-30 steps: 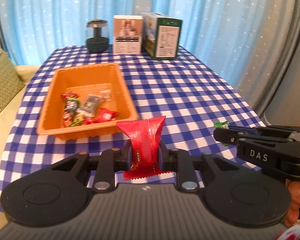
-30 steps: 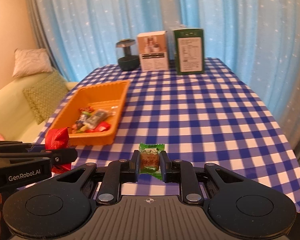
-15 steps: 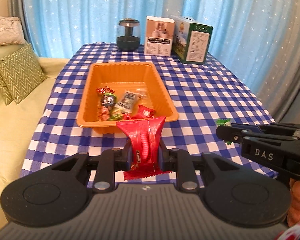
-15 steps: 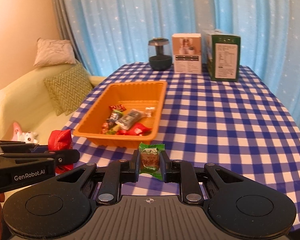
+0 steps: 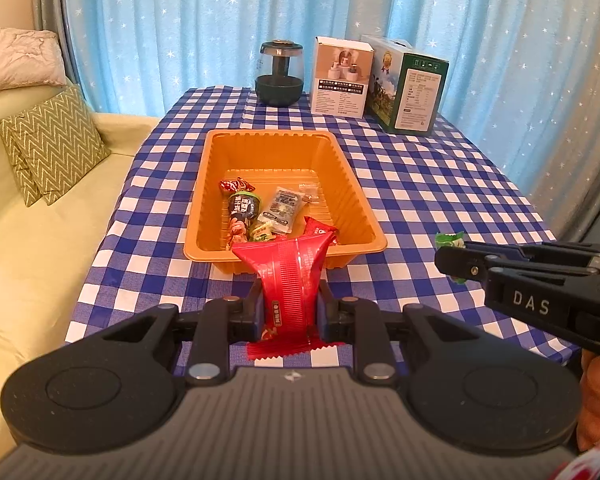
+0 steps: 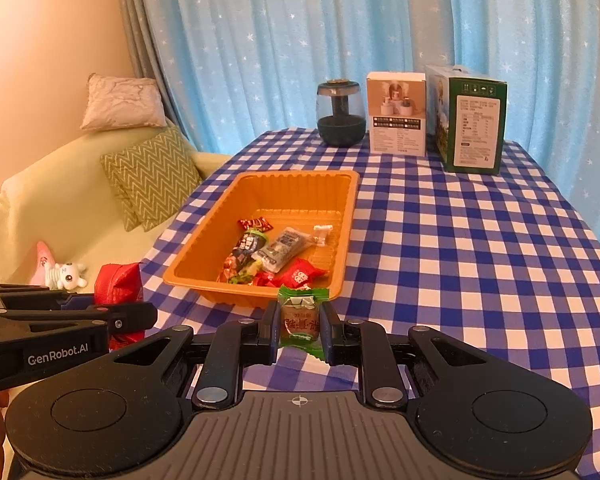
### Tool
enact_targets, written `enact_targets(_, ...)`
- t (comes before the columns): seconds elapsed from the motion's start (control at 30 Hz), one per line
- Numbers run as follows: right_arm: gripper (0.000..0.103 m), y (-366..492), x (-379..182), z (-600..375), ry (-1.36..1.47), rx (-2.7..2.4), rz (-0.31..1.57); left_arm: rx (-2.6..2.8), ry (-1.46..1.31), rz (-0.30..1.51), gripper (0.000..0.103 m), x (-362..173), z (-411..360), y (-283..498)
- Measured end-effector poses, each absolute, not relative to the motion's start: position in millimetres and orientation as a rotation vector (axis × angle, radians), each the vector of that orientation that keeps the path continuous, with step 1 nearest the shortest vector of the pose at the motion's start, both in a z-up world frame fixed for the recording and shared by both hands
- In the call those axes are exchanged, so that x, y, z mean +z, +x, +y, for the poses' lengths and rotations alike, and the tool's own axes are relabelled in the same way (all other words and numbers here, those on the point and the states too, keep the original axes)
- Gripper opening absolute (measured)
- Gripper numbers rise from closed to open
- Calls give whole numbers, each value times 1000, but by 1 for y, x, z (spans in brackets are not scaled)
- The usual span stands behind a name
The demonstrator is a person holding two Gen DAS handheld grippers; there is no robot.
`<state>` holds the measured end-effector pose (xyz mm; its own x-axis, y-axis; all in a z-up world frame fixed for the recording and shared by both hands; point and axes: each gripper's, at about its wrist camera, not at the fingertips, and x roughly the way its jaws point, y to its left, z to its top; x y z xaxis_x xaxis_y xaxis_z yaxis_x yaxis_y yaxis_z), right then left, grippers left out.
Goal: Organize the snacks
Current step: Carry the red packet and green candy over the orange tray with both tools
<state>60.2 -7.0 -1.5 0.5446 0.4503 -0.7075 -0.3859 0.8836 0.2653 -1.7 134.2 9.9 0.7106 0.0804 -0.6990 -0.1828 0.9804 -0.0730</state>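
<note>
Left wrist view: the left gripper (image 5: 290, 304) clamps a red snack packet (image 5: 290, 276) just near of the orange tray (image 5: 356, 196) holding several snacks. Right wrist view: the right gripper (image 6: 300, 326) pinches a green-wrapped candy (image 6: 301, 318) near the tray's near-right corner.

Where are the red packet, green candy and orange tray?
red packet (image 5: 290, 280), left wrist view, its middle.
green candy (image 6: 300, 322), right wrist view, its label.
orange tray (image 6: 300, 176), right wrist view, far rim.

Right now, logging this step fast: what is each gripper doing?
Left gripper: shut on the red snack packet.
Right gripper: shut on the green-wrapped candy.
</note>
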Motion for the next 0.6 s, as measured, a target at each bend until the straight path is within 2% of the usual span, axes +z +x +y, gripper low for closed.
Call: enact_targets(0.6, 21, 116, -9, 17, 96, 511, 871, 131, -119, 778, 22, 10, 157, 52)
